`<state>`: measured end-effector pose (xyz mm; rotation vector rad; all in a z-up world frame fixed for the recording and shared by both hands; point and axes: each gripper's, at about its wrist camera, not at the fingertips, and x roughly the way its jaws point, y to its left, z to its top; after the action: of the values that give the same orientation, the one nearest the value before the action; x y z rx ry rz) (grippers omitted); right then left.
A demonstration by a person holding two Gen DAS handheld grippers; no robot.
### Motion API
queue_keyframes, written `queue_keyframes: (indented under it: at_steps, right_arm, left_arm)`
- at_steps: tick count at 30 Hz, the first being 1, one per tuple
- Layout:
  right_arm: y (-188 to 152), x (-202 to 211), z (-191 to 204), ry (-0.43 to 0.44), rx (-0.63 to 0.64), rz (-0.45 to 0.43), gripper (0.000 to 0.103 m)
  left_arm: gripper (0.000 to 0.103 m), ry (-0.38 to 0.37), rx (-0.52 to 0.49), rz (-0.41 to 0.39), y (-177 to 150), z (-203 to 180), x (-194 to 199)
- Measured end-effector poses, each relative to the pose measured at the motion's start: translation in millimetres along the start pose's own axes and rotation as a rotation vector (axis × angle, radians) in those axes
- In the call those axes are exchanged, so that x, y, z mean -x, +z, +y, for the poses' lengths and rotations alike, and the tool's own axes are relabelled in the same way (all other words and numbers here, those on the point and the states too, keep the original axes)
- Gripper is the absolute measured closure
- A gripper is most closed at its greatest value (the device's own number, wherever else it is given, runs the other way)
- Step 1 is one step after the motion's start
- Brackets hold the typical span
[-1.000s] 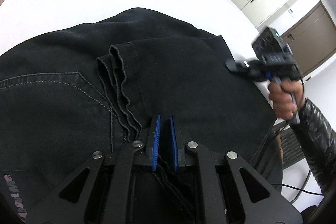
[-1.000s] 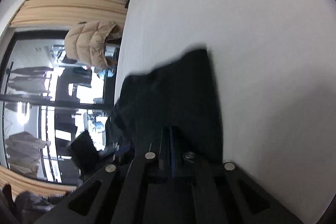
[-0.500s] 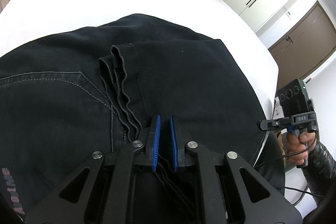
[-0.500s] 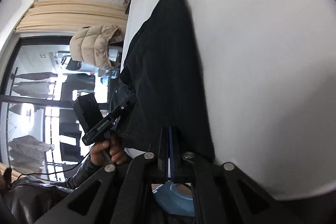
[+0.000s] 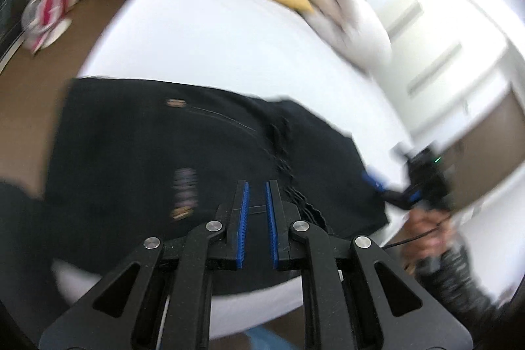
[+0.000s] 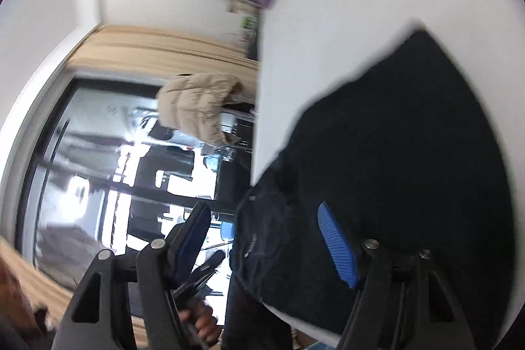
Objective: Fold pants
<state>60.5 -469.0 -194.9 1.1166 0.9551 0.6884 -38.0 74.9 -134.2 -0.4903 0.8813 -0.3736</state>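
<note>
— Where do the pants [image 5: 157,173] stand?

— They lie as a dark, compact bundle at the near edge of the white bed [image 5: 210,41], doubled over so the hems run across the top layer by the back pocket. It looks like a finished fold, or very nearly.

— And the claws?

— The left gripper [image 5: 256,218] hovers over the bundle with its blue pads set narrowly apart and nothing between them. The right gripper [image 6: 262,241] is opening its jaws, and no cloth is caught in the gap; in its own view the pants sit just beyond it.

— What's left?

— Judging by this, little: perhaps smoothing the right-hand corner. The frames are blurred, so neatness is hard to judge.
</note>
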Motion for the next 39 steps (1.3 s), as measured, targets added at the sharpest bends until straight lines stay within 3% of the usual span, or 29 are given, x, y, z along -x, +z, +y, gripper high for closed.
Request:
queue_keyframes:
  at_steps: [2,3,4,7,11,14,17,18,19,23,29,36,38,39]
  right_arm:
    - [-1,-19,-19,-0.056,-0.057,0.028,0.056]
    - [-1,-25,-24,-0.102,-0.070,0.033,0.077]
    - [-1,-25,-30,-0.124,-0.091,0.031,0.087]
    - [3,-26,-36,-0.170,-0.123,0.049,0.103]
    - [4,-32,-35,-0.222,-0.125,0.066,0.103]
    - [4,-35,-33,-0.222,-0.125,0.060,0.103]
    - [0,-31,-35,-0.215,-0.113,0.053,0.103]
    - [-2,-28,-37,-0.209,-0.114,0.050,0.103]
    - [-3,-26,-37,-0.203,-0.114,0.047,0.102]
    - [-4,-22,-38,-0.206,-0.109,0.044,0.102]
    - [-4,-25,-36,-0.207,-0.109,0.047,0.102]
    - [-4,-24,-35,-0.200,-0.099,0.051,0.102]
    - [-4,-24,-35,-0.201,-0.096,0.052,0.102]
    - [-4,-24,-35,-0.203,-0.096,0.052,0.102]
  left_arm:
    - [0.093,0.013,0.095,-0.048,1,23,32]
    - [0.093,0.022,0.142,-0.070,-4,36,45]
    - [0.093,0.032,0.180,-0.085,-7,45,54]
    - [0.093,0.069,0.317,-0.123,-14,77,79]
    - [0.093,0.089,0.448,-0.114,-22,109,88]
    - [0.089,0.058,0.541,-0.093,-31,128,85]
    - [0.052,0.033,0.629,-0.091,-49,141,80]
    - [0.027,0.031,0.654,-0.099,-57,145,79]
    - [0.024,0.016,0.688,-0.125,-61,150,82]
    - [0.024,-0.053,0.727,-0.145,-68,163,81]
    - [0.024,-0.132,0.812,-0.111,-77,177,56]
    - [0.026,-0.196,0.902,-0.117,-84,182,32]
    - [0.034,-0.211,0.905,-0.118,-75,174,27]
    - [0.042,-0.219,0.910,-0.112,-74,173,24]
